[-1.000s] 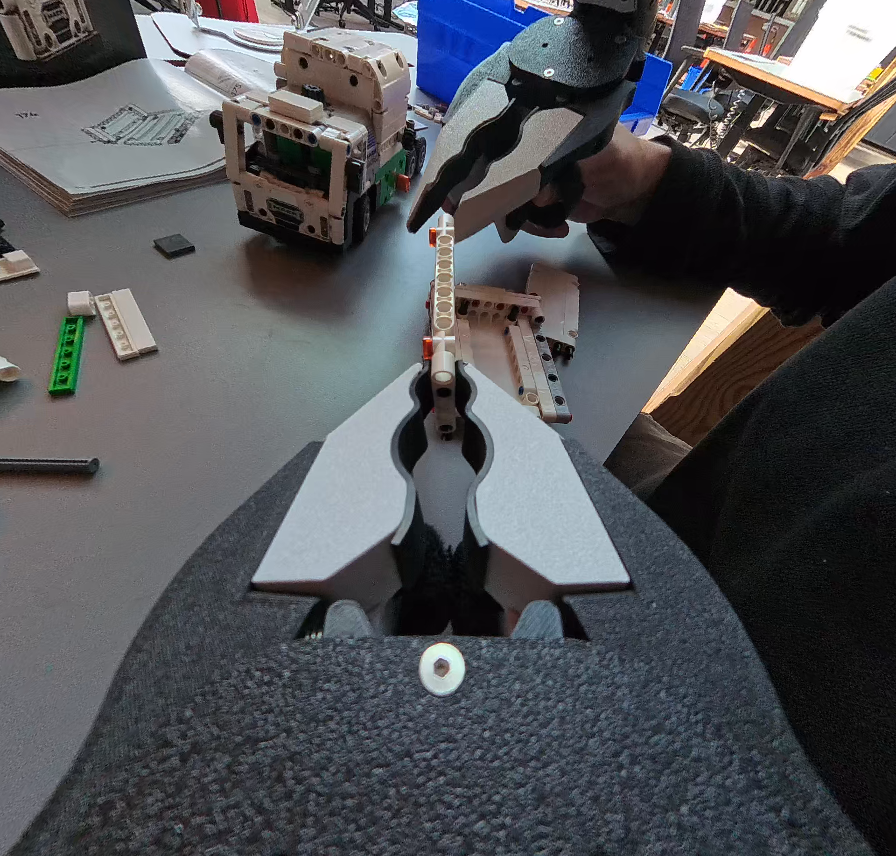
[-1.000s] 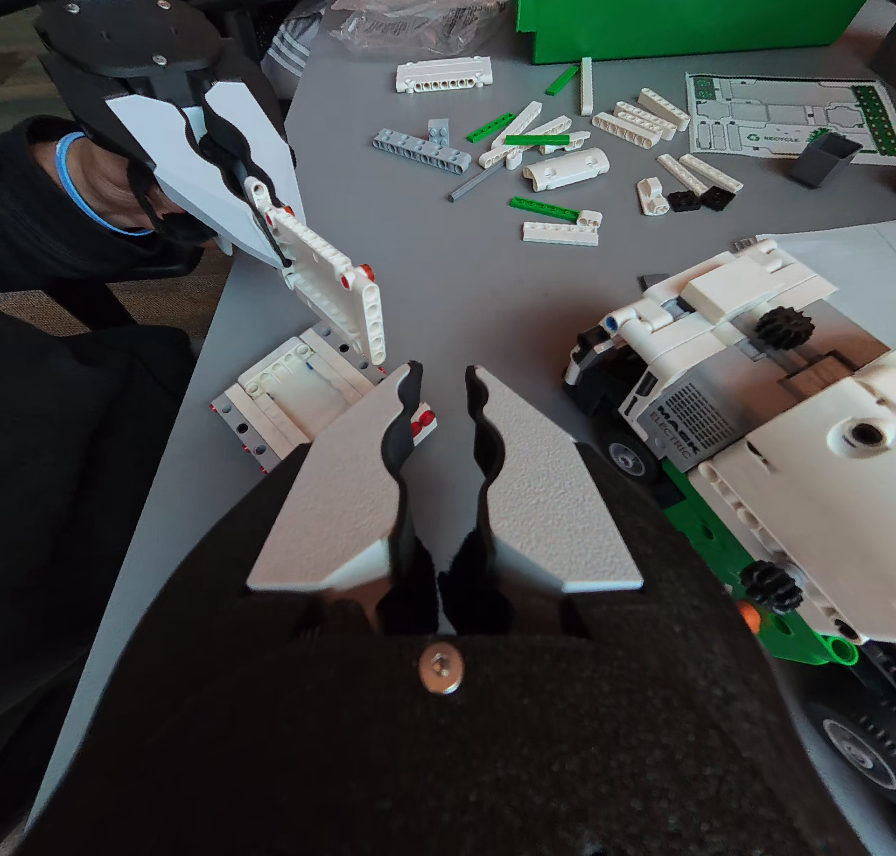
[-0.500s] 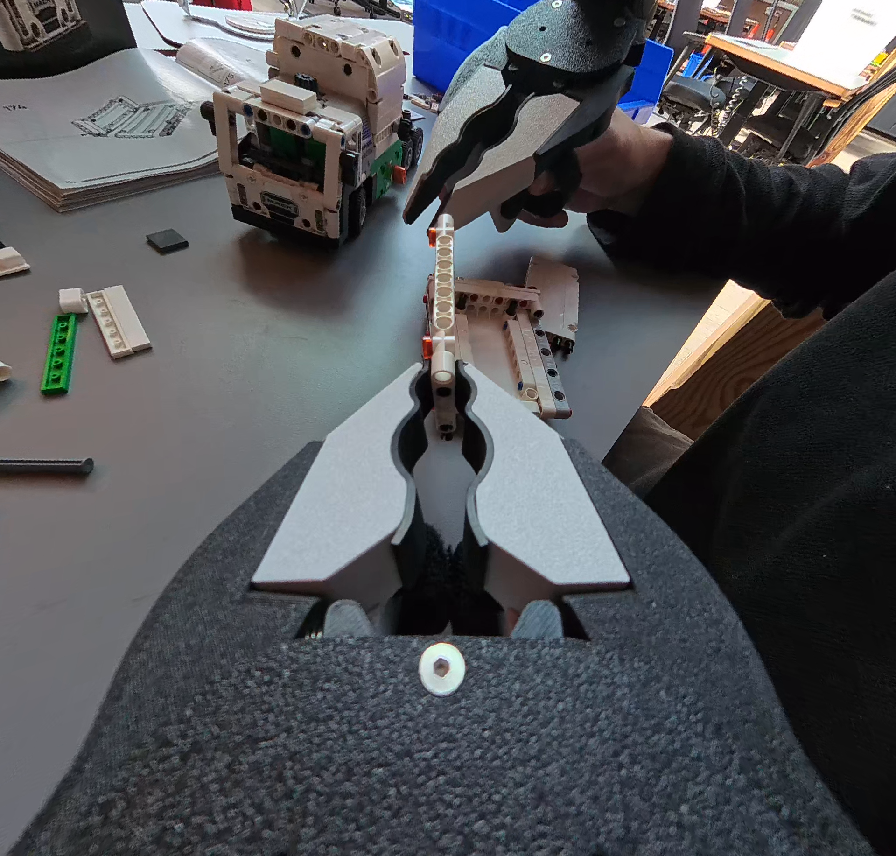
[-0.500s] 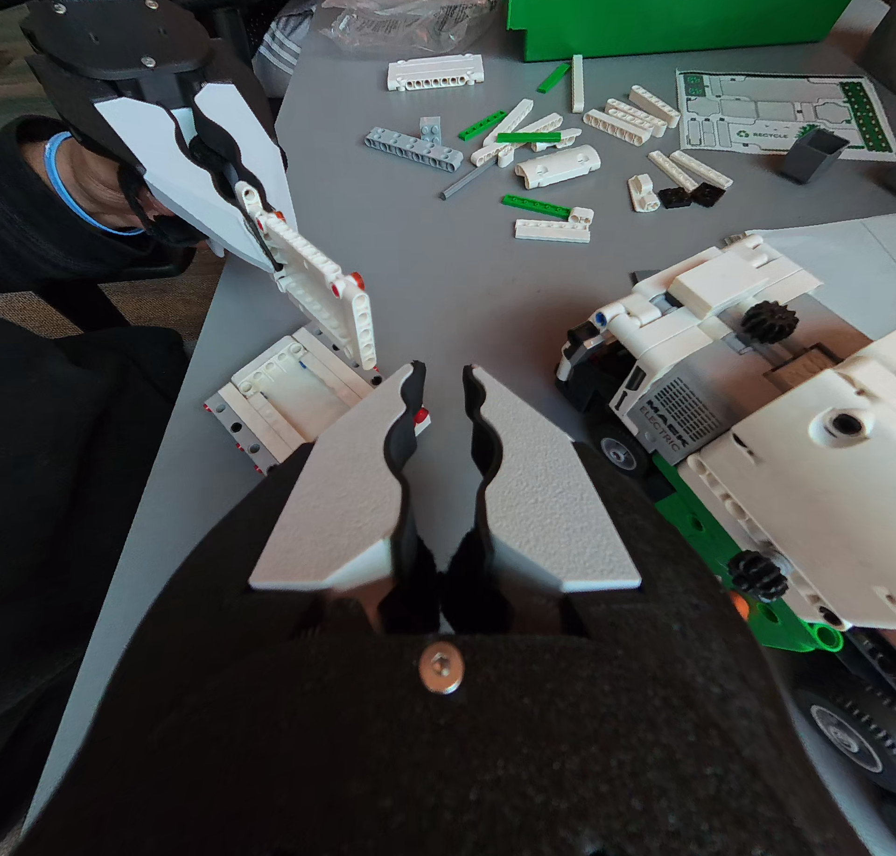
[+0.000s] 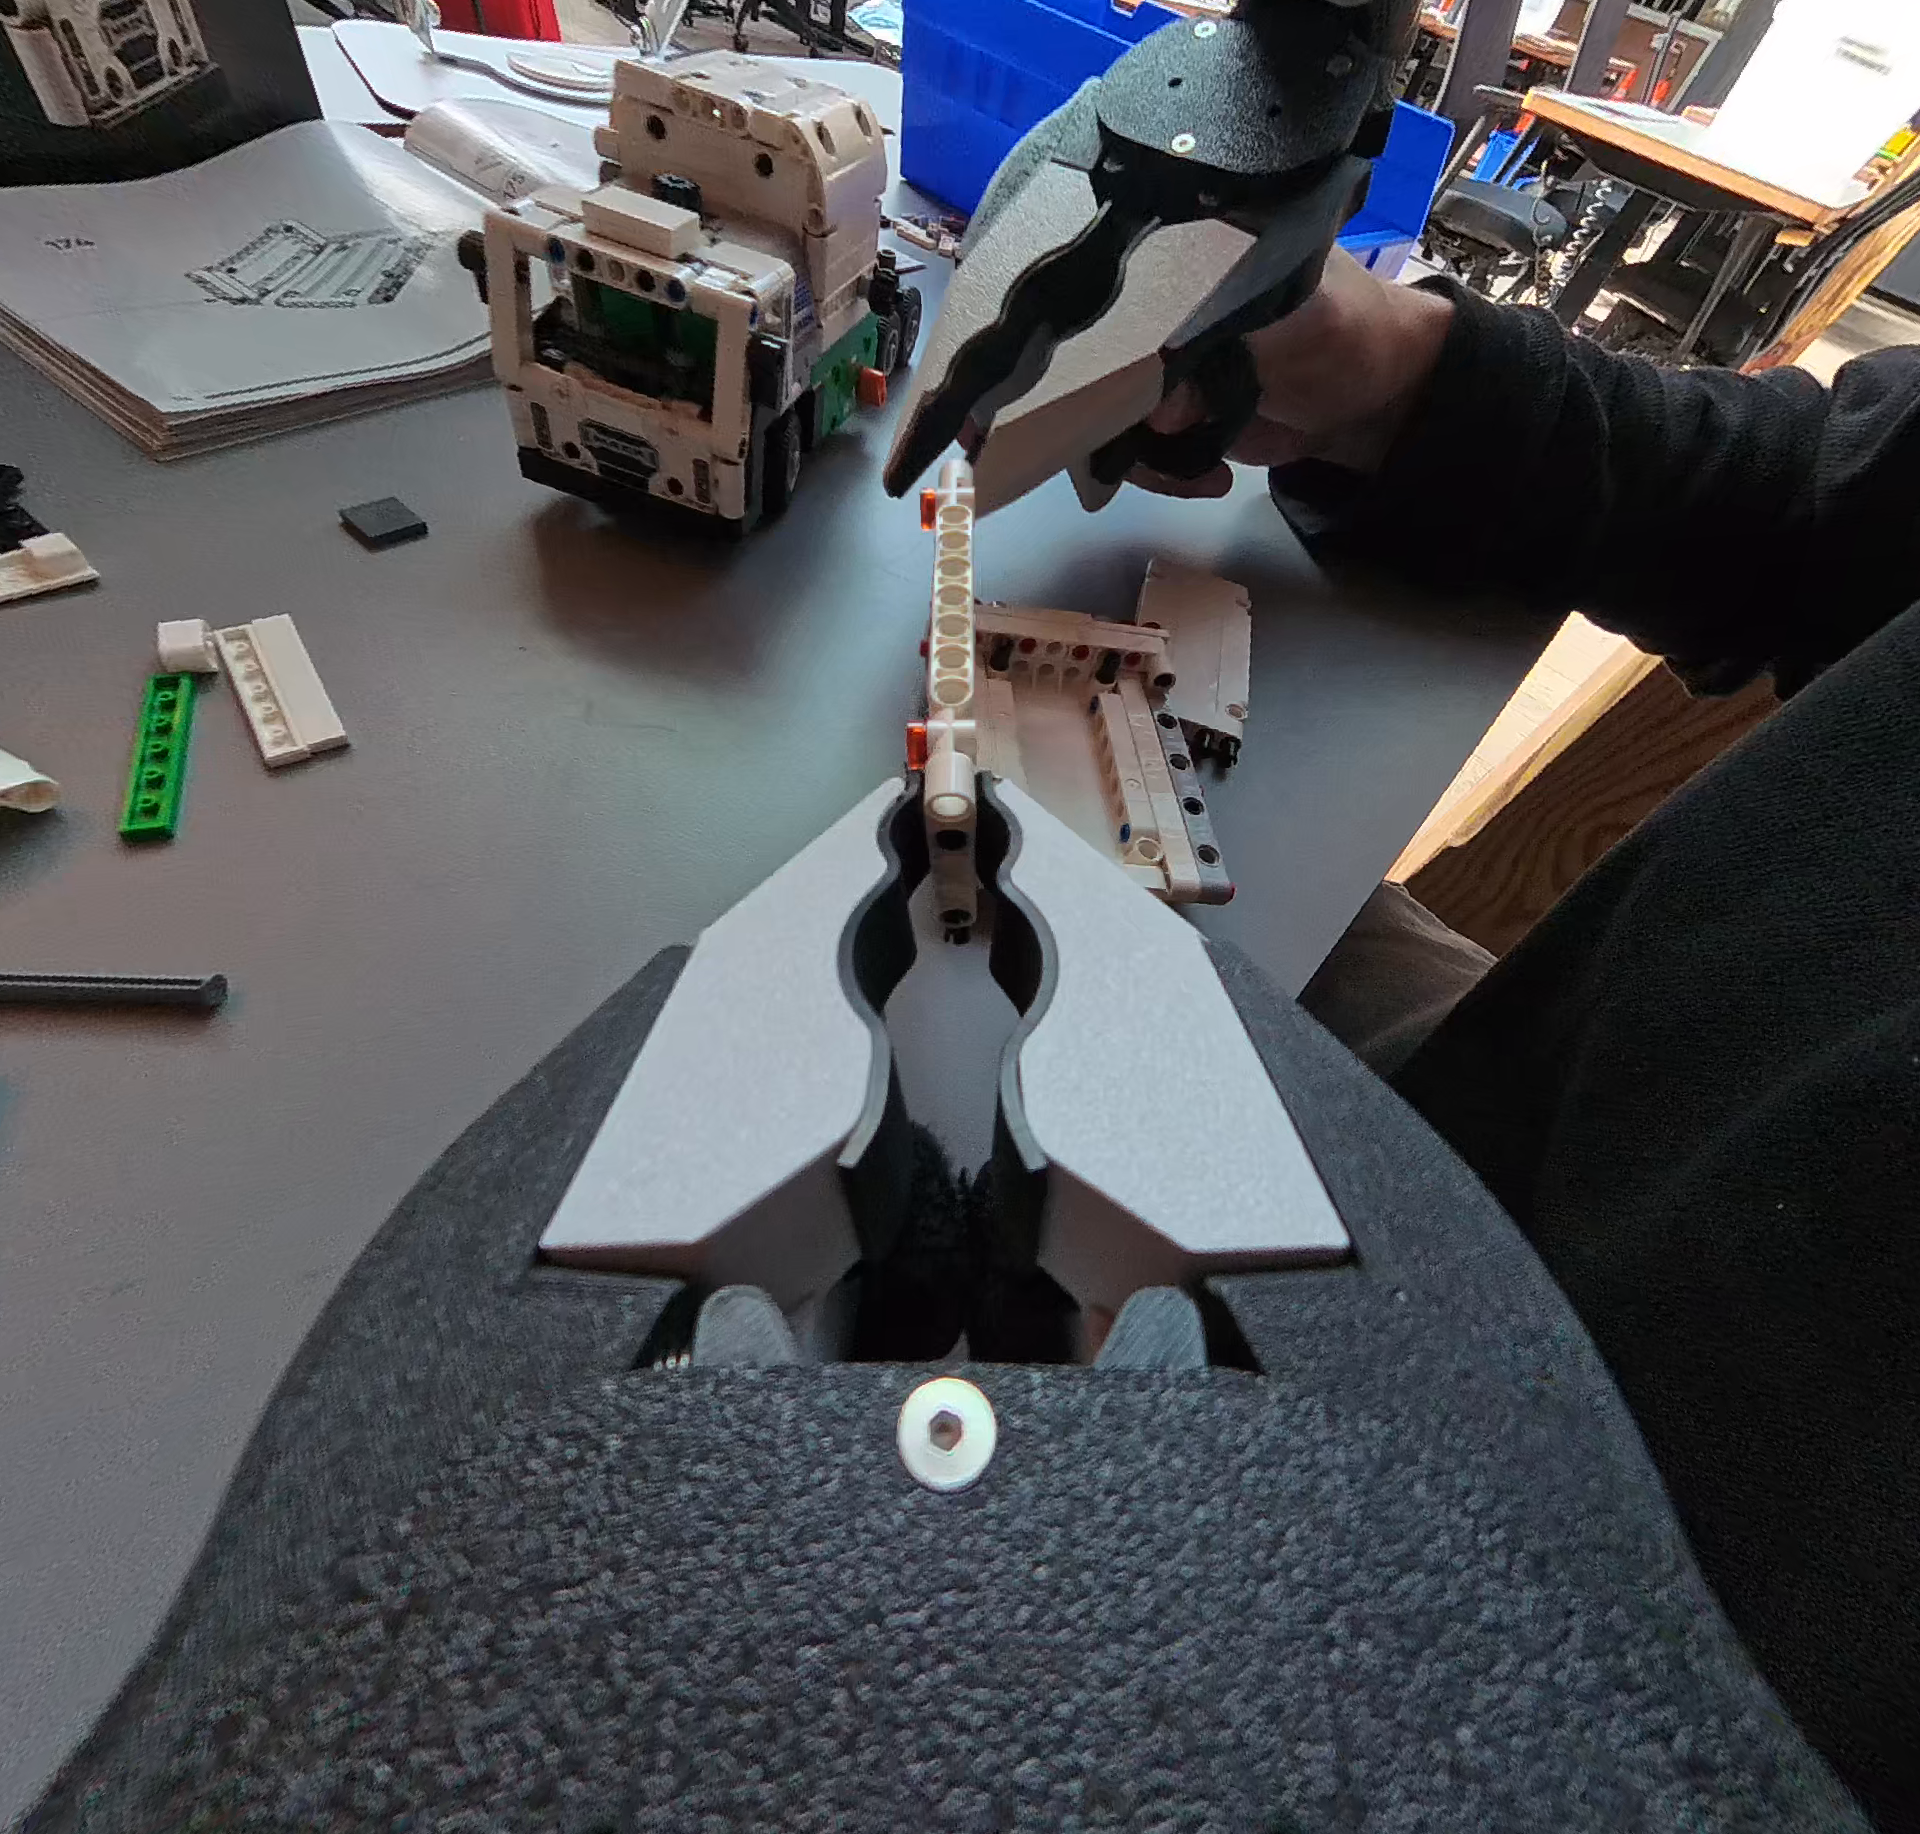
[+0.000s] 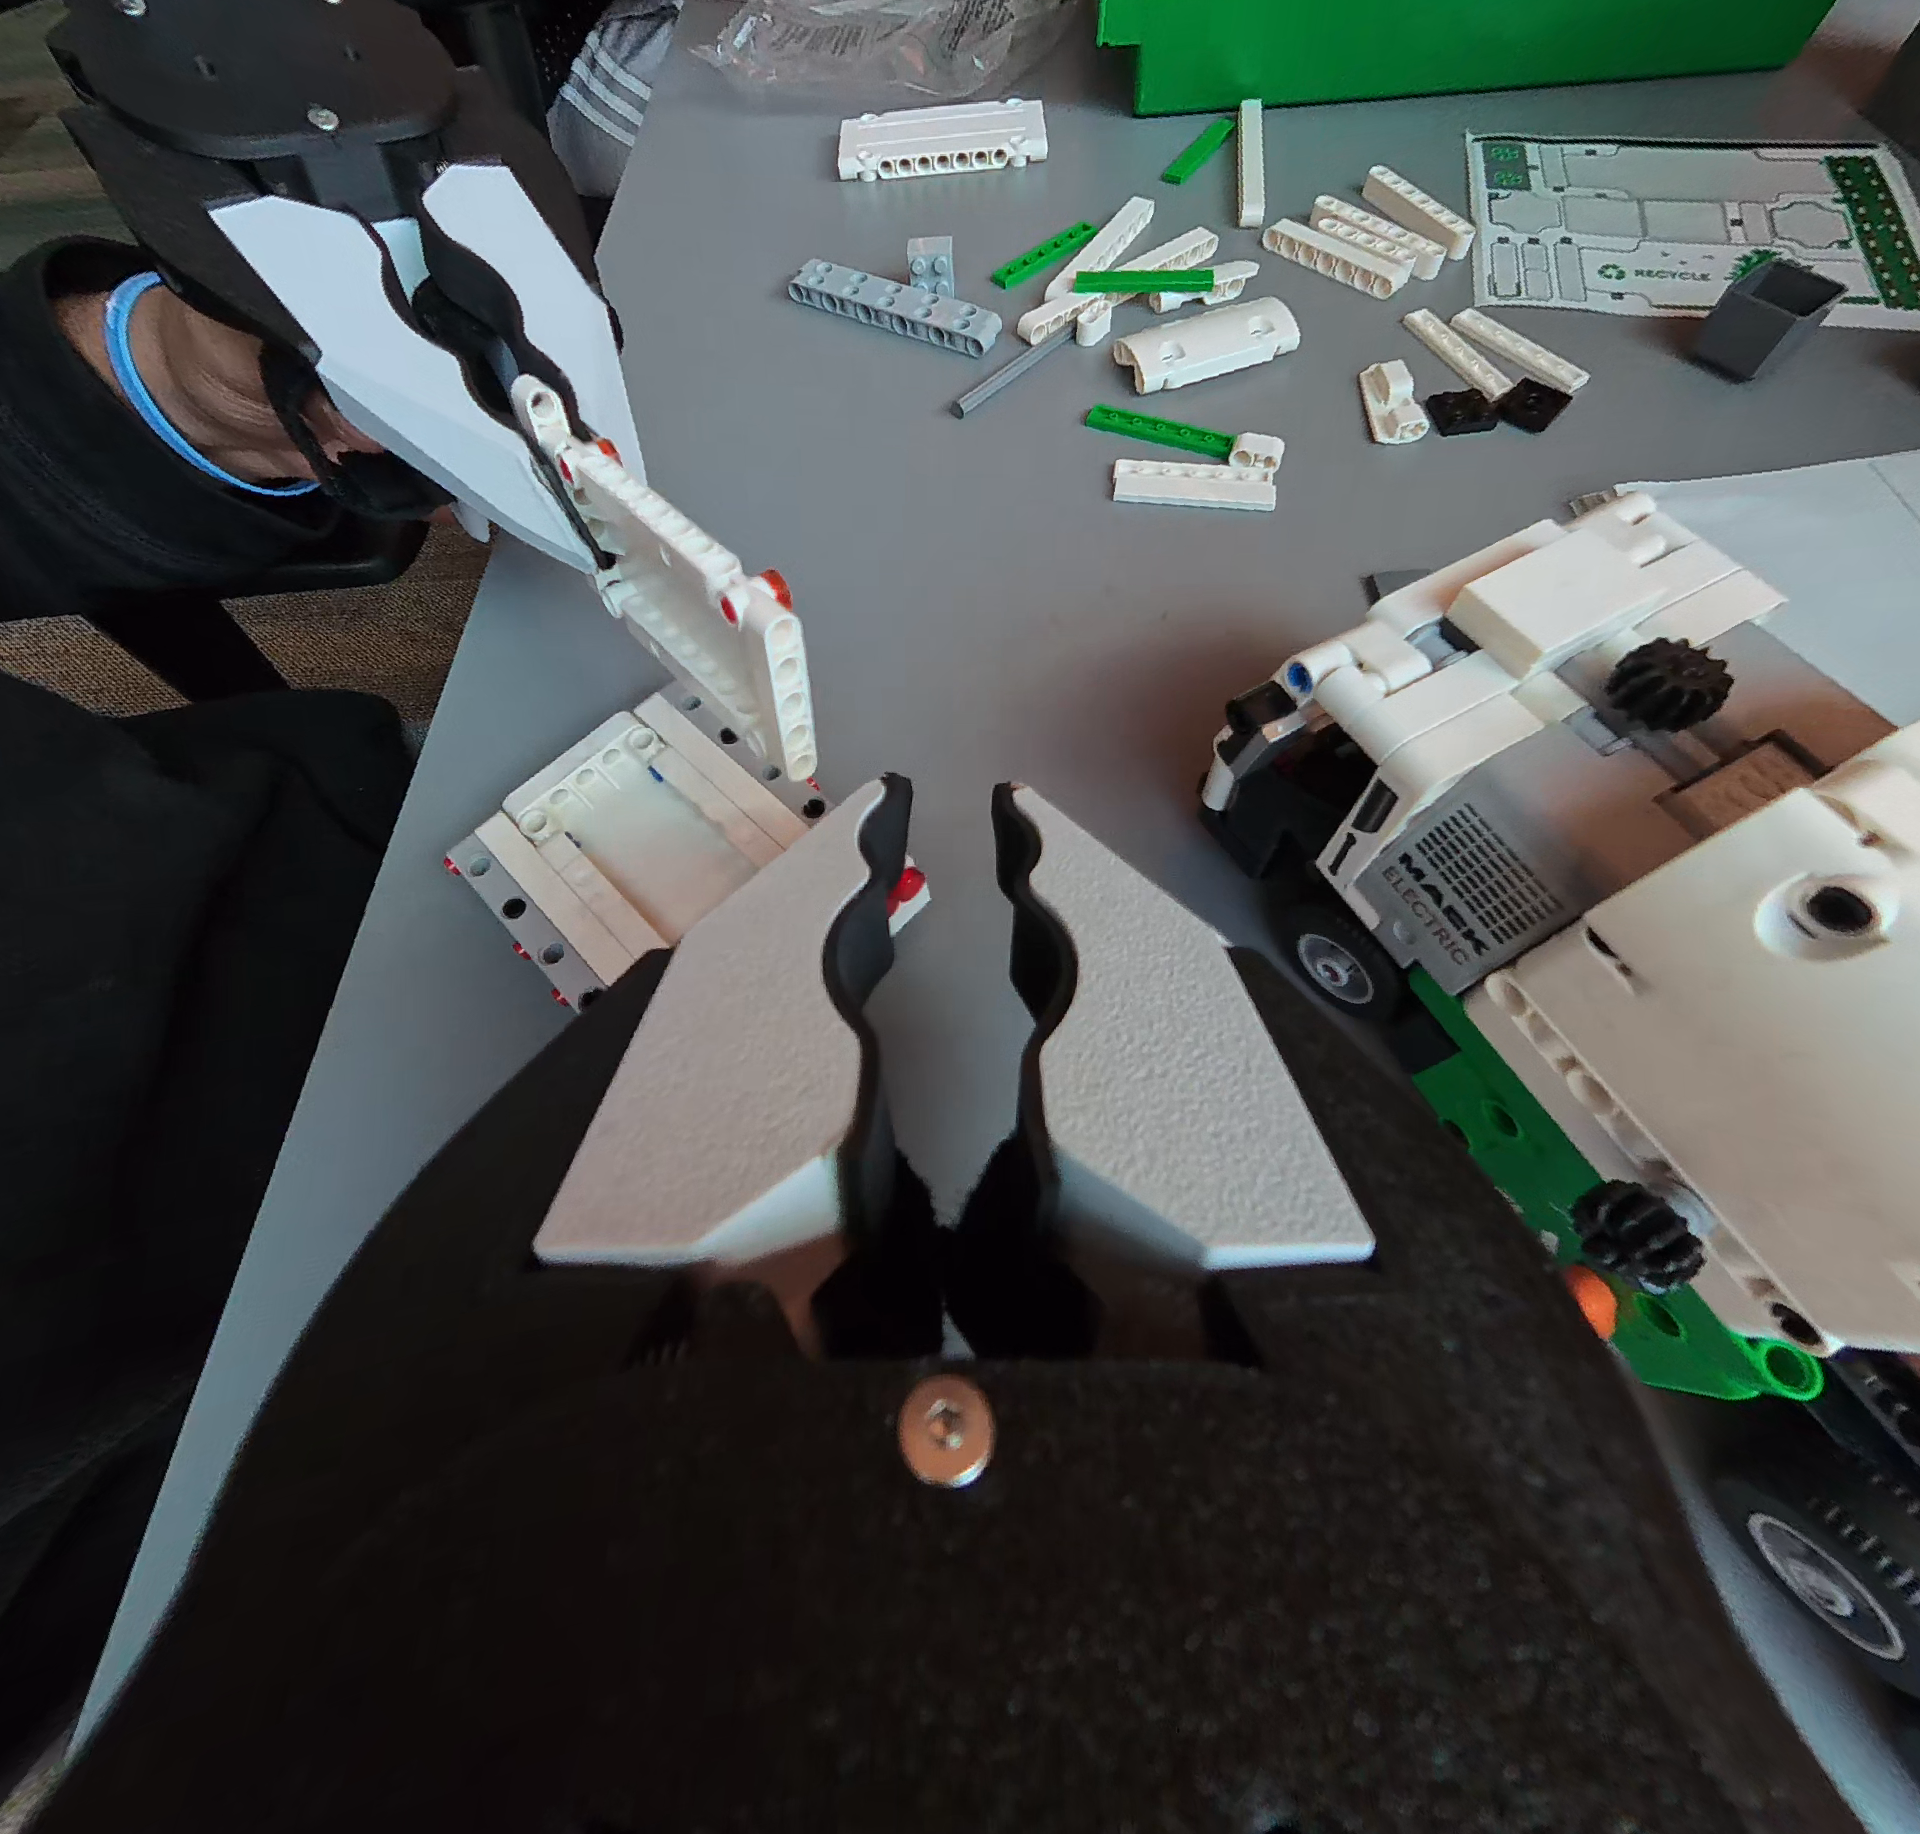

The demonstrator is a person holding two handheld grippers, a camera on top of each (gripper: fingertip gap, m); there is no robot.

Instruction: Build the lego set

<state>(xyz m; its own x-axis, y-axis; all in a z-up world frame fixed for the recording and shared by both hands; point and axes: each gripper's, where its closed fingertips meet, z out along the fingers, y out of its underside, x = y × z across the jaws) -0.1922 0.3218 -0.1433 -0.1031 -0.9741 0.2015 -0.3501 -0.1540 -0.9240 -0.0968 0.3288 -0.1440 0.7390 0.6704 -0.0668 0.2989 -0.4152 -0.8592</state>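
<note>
White studded plastic brick panel (image 5: 954, 641) sits pinched by one end in our left gripper (image 5: 951, 849), so a nudge from our empty, narrowly parted right gripper (image 6: 951, 808) could lever it loose.

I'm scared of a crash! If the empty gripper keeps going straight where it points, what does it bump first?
Probably the bare grey tabletop. The open right gripper points between the white brick panel and white toy truck; depth is unclear.

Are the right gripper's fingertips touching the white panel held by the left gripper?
Apart. The right wrist view shows bare table between the open right gripper and the white panel, which the left gripper holds clear of it.
</note>
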